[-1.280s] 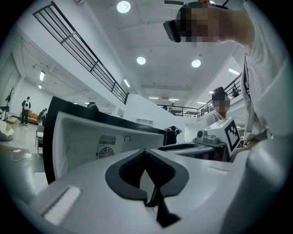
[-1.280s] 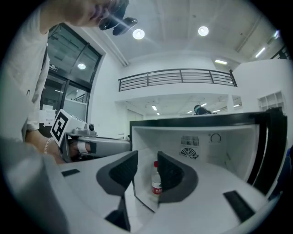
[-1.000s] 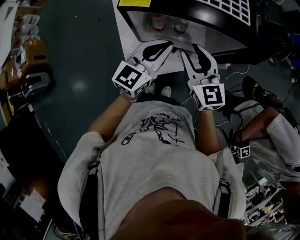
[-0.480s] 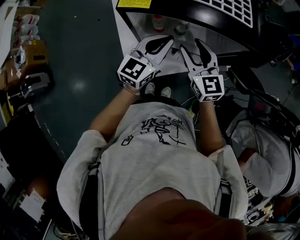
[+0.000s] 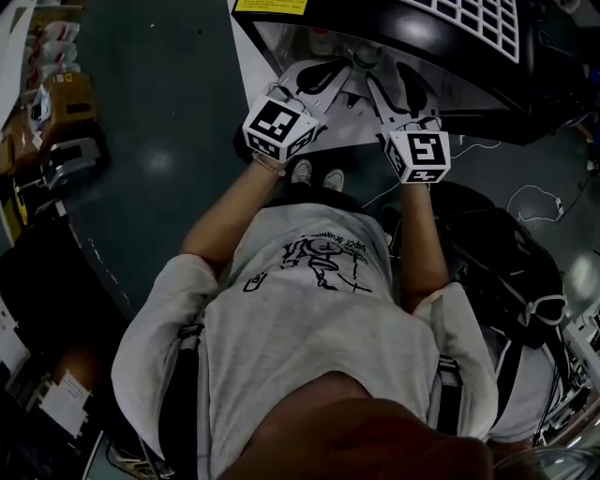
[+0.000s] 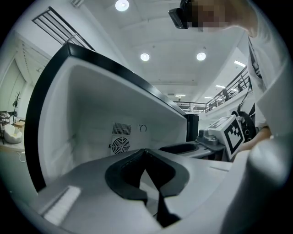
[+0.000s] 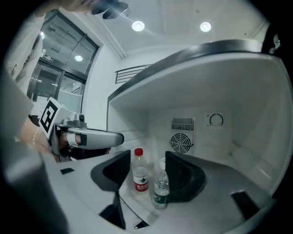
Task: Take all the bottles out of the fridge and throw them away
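Two bottles stand upright inside the white fridge (image 7: 238, 114). One is clear with a red cap and red label (image 7: 140, 172); the other is smaller, with a white cap and green label (image 7: 160, 188). My right gripper (image 7: 147, 160) reaches into the fridge. Its jaws have just been opening and now stand open, with both bottles ahead in the gap and no pad touching them. My left gripper (image 6: 145, 151) is beside it at the fridge mouth, with its tips together and nothing in it. The head view shows both the left gripper (image 5: 319, 77) and the right gripper (image 5: 398, 84) at the fridge opening (image 5: 441, 56).
A round fan vent (image 7: 180, 142) sits on the fridge's back wall. The fridge's black top (image 5: 469, 28) overhangs both grippers. Cardboard boxes and clutter (image 5: 61, 94) line the floor at left. A dark bag or seat (image 5: 497, 253) and loose cables (image 5: 534, 202) lie at right.
Both grippers have moved forward into the fridge mouth. The right jaws have spread wider. The seated person at right has dropped out of the head view.
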A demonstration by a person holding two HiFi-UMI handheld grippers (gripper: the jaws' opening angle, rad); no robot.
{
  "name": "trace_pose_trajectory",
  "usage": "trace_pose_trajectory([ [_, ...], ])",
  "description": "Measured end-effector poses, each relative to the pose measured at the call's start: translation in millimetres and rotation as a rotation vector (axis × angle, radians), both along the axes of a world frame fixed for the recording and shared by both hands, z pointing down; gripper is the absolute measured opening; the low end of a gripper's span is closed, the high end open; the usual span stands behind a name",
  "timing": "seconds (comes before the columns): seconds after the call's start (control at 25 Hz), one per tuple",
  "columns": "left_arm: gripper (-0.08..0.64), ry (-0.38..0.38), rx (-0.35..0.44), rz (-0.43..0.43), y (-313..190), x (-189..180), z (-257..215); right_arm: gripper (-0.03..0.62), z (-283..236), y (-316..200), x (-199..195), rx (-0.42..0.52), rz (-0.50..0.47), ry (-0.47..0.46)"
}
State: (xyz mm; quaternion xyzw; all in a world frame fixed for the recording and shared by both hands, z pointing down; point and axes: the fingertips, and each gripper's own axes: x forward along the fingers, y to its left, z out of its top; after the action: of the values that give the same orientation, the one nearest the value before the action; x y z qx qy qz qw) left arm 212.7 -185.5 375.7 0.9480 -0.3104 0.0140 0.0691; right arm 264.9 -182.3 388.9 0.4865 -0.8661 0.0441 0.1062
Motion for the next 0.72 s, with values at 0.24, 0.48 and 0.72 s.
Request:
trace_pose_trajectory([
  [0.24,0.008,-0.004,-0.016,-0.028,-41,13,15,0.210,15,-45,16,-0.010,0.019,0.002],
  [0.48,0.008,-0.020,-0.026,-0.028,-53,12,27,0.212,28,-62,12,-0.019,0.027,0.015],
  [0.72,0.008,-0.033,-0.033,-0.040,-56,15,44,0.218,44,-73,17,-0.012,0.040,0.018],
])
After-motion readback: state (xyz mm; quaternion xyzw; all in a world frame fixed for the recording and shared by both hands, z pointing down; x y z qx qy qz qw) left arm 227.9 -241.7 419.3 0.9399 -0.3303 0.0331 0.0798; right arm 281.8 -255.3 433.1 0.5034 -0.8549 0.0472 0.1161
